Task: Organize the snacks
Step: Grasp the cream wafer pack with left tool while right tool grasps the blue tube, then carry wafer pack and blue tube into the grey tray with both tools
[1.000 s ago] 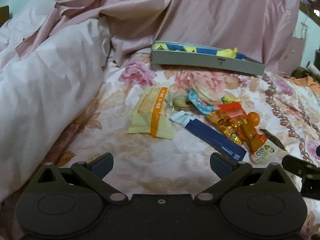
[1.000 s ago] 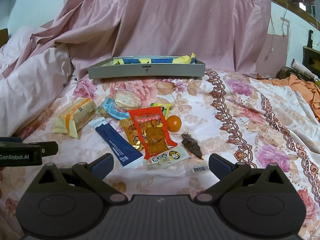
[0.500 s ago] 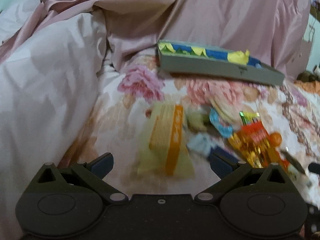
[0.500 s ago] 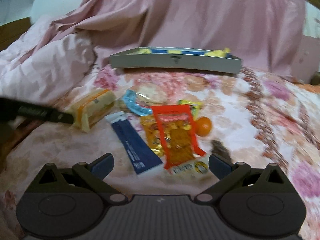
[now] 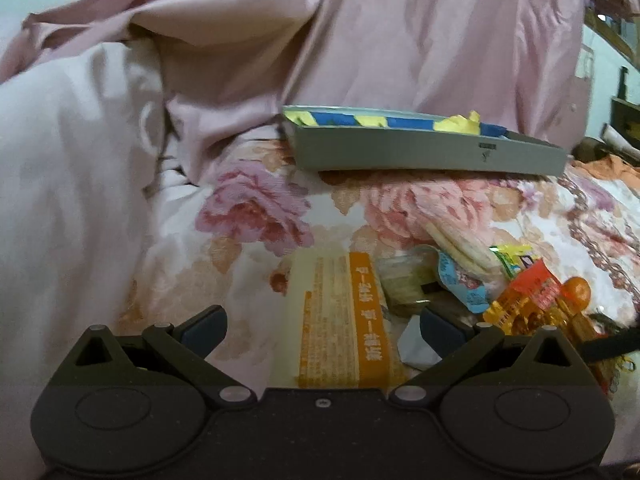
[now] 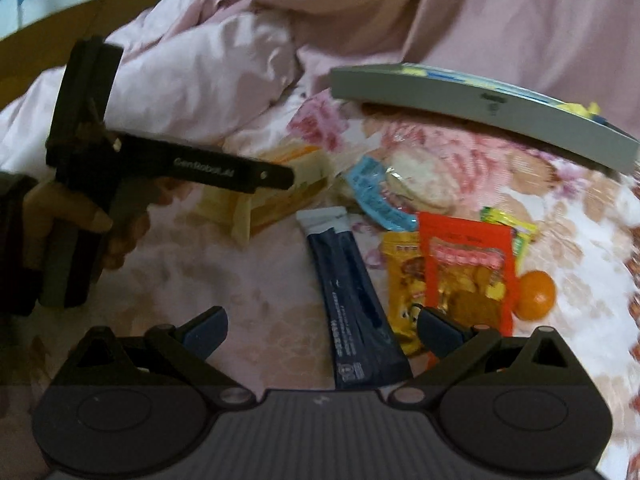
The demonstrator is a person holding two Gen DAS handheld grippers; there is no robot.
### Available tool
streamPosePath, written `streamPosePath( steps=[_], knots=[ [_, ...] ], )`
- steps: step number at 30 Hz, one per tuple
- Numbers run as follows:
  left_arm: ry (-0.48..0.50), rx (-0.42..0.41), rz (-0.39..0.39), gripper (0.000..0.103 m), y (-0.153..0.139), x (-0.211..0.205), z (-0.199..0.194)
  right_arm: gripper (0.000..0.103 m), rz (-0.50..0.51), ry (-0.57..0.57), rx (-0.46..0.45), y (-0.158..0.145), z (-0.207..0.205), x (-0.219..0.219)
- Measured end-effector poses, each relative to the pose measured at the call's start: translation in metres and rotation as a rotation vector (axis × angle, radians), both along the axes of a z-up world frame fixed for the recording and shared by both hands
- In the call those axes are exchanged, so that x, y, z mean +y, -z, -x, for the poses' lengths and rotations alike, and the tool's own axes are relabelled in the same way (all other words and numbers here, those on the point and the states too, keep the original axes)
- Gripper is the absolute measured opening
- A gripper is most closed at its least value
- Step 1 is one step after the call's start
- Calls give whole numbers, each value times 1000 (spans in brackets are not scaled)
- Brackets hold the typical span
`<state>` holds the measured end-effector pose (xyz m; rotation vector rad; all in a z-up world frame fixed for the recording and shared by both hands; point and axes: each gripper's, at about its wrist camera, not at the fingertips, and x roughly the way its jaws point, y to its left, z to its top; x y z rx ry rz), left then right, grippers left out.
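The left gripper point(image 5: 322, 326) is spread wide, with the yellow cracker pack point(image 5: 340, 320) lying between its fingers, not squeezed. The right gripper point(image 6: 322, 326) is spread wide too, holding nothing, with the dark blue pack point(image 6: 352, 304) lying between its fingers. The gray tray point(image 6: 480, 110) sits at the back of the flowery bed cover point(image 5: 256, 208). In front of the tray lie the snacks: a red pack point(image 6: 466, 268), a small orange point(image 6: 534, 294) beside it, and a light blue wrapper point(image 6: 374, 194).

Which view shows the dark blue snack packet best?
The right wrist view: the dark blue packet lies nearly full length between that gripper's open fingers. The left wrist view shows only its pale end beside a finger.
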<state>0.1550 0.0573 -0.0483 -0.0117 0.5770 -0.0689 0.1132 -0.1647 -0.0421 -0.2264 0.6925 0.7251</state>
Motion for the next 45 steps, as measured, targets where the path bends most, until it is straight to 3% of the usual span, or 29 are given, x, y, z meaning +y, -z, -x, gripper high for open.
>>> streamPosePath(
  steps=[10, 19, 22, 29, 40, 45],
  knots=[
    [72, 55, 180, 91, 12, 22, -15, 75, 66, -26, 33, 9, -41, 16],
    [94, 98, 186, 67, 17, 21, -16, 50, 81, -10, 33, 9, -54, 26],
    [91, 97, 183, 66, 16, 20, -14, 42, 89, -5, 61, 11, -52, 26],
    [77, 92, 169, 61, 15, 18, -10, 37, 49, 51, 112, 17, -55, 26],
    [20, 94, 207, 57, 11, 17, -2, 28, 85, 133, 7, 20, -31, 35],
    [17, 100, 187, 56, 9, 14, 6, 27, 115, 139, -47, 14, -14, 32]
  ],
)
